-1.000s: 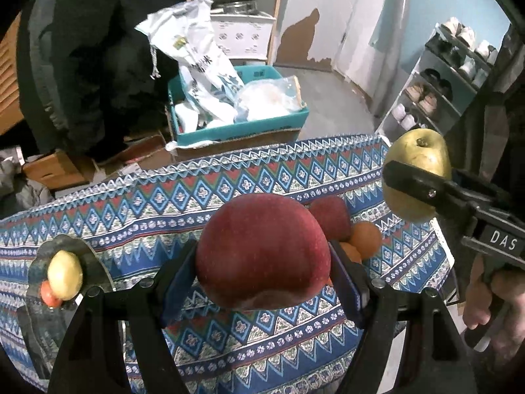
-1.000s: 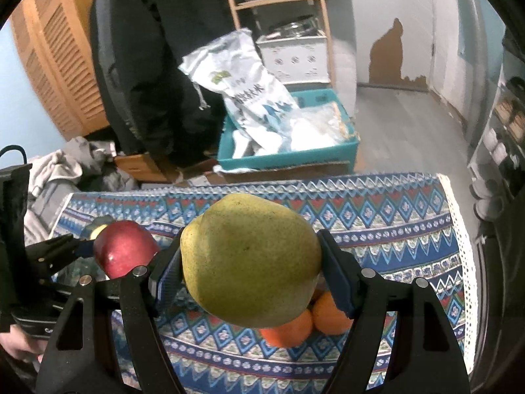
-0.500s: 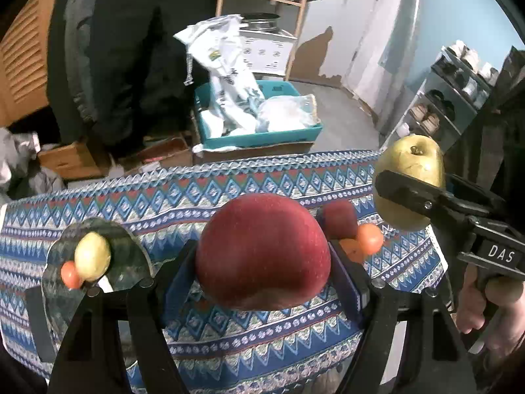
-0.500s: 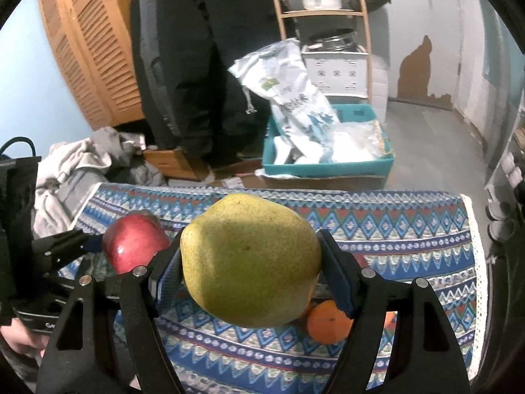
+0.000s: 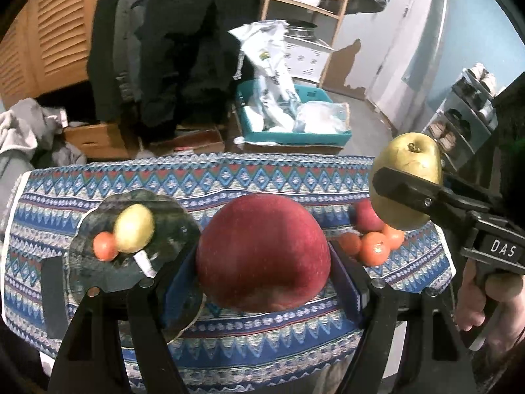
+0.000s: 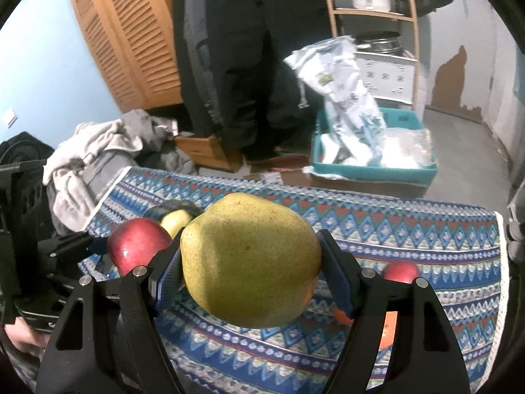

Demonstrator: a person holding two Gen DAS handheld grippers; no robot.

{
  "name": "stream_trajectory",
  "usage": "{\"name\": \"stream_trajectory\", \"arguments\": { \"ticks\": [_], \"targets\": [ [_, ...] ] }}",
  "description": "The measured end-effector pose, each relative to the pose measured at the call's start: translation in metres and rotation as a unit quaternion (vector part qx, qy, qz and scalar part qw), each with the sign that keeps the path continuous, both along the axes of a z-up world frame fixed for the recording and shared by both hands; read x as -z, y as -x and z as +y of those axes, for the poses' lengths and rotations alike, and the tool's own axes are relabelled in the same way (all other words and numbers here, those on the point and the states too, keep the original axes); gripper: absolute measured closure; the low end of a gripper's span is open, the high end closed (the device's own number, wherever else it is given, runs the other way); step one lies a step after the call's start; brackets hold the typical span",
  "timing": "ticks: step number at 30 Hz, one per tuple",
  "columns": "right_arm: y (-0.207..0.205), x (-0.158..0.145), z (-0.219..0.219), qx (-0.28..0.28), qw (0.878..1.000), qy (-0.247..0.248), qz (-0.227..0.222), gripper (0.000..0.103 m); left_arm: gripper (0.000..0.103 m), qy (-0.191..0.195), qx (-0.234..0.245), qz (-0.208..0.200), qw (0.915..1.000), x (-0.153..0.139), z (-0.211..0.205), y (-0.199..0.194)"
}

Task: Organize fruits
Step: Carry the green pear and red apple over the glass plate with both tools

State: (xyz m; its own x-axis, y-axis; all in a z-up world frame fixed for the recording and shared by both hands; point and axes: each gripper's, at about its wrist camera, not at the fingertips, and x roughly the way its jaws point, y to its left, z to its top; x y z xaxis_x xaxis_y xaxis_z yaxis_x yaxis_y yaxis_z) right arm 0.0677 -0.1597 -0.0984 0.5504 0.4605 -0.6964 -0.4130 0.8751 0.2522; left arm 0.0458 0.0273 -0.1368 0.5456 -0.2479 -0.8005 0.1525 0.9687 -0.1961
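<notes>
- Left wrist view, nearest to you: the left gripper (image 5: 262,259) has its jaws clamped on the red apple (image 5: 262,249), which hangs above the patterned cloth (image 5: 229,177) of the bench.
- Right wrist view, also close: the right gripper (image 6: 249,266) has its jaws clamped on the yellow-green pear (image 6: 249,259), also in the air over the bench.
- A little farther, on your left side, the dark plate (image 5: 177,223) carries a small yellow fruit (image 5: 135,228) touching a small orange fruit (image 5: 105,250).
- On the right side a pile stays: some orange fruits (image 5: 374,248) and one more red apple (image 5: 366,216), touching each other.
- I judge the step is to carry both fruits to the plate. Lower the apple first onto a bare part of the plate, beside the yellow fruit, and part the jaws only when it rests, because round fruit rolls.
- Keep the pear well apart from the left gripper while you wait.
</notes>
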Motion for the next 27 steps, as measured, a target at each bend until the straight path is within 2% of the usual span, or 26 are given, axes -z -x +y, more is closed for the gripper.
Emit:
{"name": "stream_trajectory", "arguments": {
  "ticks": [11, 18, 22, 27],
  "targets": [
    [-0.009, 0.015, 0.05, -0.043, 0.999, -0.006, 0.014, 0.028, 0.025, 0.013, -0.042, 0.02, 0.9988, 0.018, 0.045, 0.004],
    [-0.014, 0.024, 0.081, -0.062, 0.998, 0.0, 0.026, 0.028, 0.025, 0.004, -0.067, 0.021, 0.9975, 0.029, 0.073, 0.007],
    [-0.018, 0.031, 0.099, -0.079, 0.996, 0.001, 0.034, 0.028, 0.025, 0.017, -0.086, 0.039, 0.9954, 0.041, 0.093, 0.005],
    [-0.024, 0.046, 0.125, -0.1, 0.994, 0.005, 0.049, 0.028, 0.025, 0.009, -0.101, 0.044, 0.9939, 0.05, 0.109, 0.006]
  ]
}}
